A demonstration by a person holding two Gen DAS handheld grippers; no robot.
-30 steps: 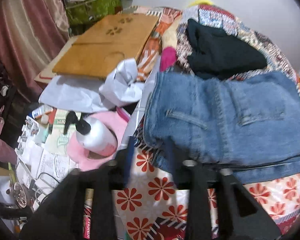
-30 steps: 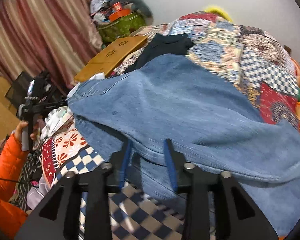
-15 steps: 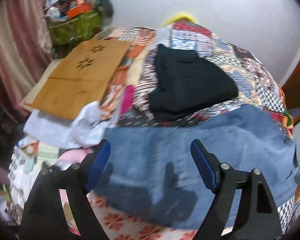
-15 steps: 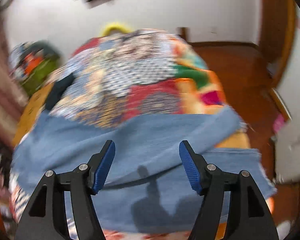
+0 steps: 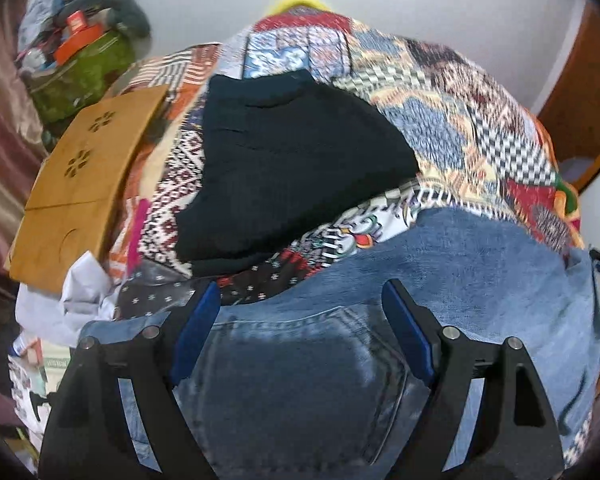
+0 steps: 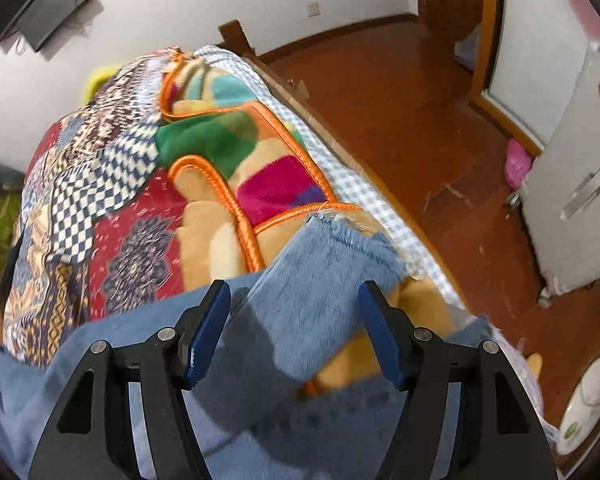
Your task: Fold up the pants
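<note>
- Left wrist view: the jeans (image 5: 440,280) are seen lying across the near part of the bed (image 5: 440,120), with a back pocket facing up directly under the left gripper (image 5: 300,332).
- The left gripper's jaws are held wide apart above the denim; they have just been opening, and nothing is pinched between them.
- Right wrist view: the frayed leg hems (image 6: 340,256) are shown lying over a colourful fleece blanket (image 6: 236,136) near the bed's edge, with the right gripper (image 6: 294,332) above them.
- Its jaws are likewise released after just opening; denim lies below the gap, but the pads are not pressed on it.
- A lengthwise fold, one leg laid over the other, is judged to be done, since two denim layers are visible at the hems.
- A crosswise fold, hems brought toward the waist, is judged to be left, as the pants are stretched out long.
- A folded black garment (image 5: 292,160) is seen farther up the bed, apart from the jeans.
</note>
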